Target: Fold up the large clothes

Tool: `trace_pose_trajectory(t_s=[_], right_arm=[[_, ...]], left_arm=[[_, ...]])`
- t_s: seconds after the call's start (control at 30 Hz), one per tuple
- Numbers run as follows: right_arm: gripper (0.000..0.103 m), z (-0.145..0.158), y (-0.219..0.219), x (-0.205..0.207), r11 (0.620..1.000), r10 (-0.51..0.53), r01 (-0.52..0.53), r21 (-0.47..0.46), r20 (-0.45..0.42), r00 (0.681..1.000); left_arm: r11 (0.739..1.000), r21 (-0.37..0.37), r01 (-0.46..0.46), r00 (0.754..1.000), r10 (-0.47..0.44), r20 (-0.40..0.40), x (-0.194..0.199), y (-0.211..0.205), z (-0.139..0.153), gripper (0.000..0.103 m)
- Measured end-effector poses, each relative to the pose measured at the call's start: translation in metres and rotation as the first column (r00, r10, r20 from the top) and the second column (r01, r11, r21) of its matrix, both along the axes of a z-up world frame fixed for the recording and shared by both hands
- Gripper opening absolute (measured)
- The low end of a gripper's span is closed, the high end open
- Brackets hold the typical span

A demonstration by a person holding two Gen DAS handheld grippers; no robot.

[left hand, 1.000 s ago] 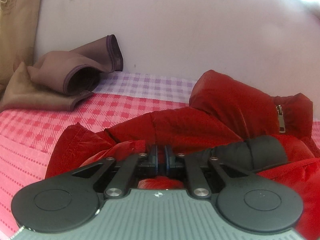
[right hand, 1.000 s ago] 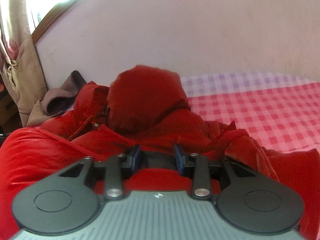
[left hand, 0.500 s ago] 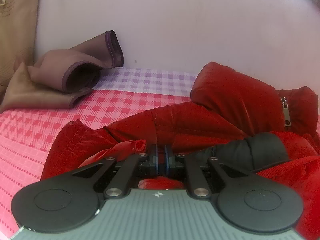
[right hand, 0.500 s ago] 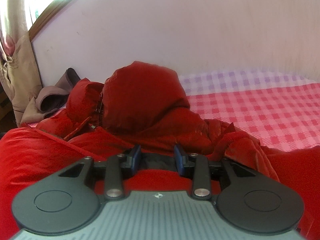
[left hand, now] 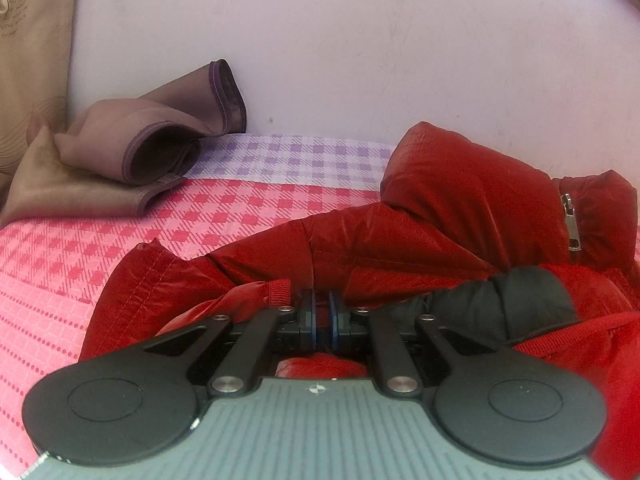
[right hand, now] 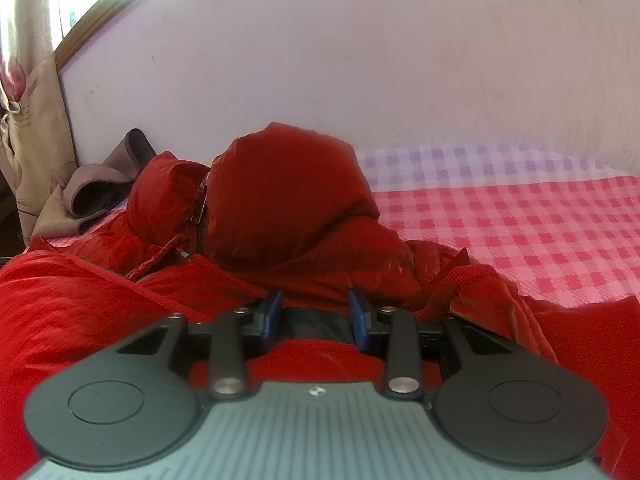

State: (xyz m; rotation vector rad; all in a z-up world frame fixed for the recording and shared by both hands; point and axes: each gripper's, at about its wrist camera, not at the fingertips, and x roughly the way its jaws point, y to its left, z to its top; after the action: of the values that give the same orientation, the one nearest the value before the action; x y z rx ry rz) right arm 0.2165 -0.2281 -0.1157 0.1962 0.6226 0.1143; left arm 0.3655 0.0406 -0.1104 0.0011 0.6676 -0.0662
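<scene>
A puffy red jacket [left hand: 460, 208] lies bunched on the checked bed sheet [left hand: 240, 208], its hood [right hand: 280, 200] standing up near the wall. A metal zipper pull [left hand: 570, 220] shows on the collar. In the left wrist view my left gripper [left hand: 323, 314] is shut on a thin fold of the jacket beside a ribbed red cuff [left hand: 280, 290], and black lining [left hand: 520, 300] bulges just to its right. My right gripper [right hand: 316, 316] is shut on a thicker fold of the jacket [right hand: 100, 304], with red hem and dark lining filling the gap between its blue pads.
A brown folded cloth [left hand: 152, 152] lies at the back left of the bed against the pale wall [left hand: 360, 40]; the right wrist view also shows this cloth [right hand: 92, 192]. A beige curtain [right hand: 24, 100] hangs at the left. Bare checked sheet [right hand: 520, 232] stretches to the right of the jacket.
</scene>
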Motion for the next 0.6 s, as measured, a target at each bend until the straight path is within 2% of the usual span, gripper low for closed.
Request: trace_pose_trajectory(t_s=[0.5, 0.6], right_arm=[[0.035, 0.0008, 0.0011, -0.0022, 1.000, -0.005, 0.005, -0.015, 0.014, 1.000], [0.035, 0.0024, -0.0039, -0.0032, 1.000, -0.003, 0.002, 0.020, 0.013, 1.000]], left_arm=[[1.000, 0.000, 0.002, 1.000, -0.002, 0.006, 0.0001, 0.0003, 0.0004, 0.016], [1.000, 0.010, 0.002, 1.000, -0.003, 0.007, -0.0011, -0.0007, 0.0009, 0.016]])
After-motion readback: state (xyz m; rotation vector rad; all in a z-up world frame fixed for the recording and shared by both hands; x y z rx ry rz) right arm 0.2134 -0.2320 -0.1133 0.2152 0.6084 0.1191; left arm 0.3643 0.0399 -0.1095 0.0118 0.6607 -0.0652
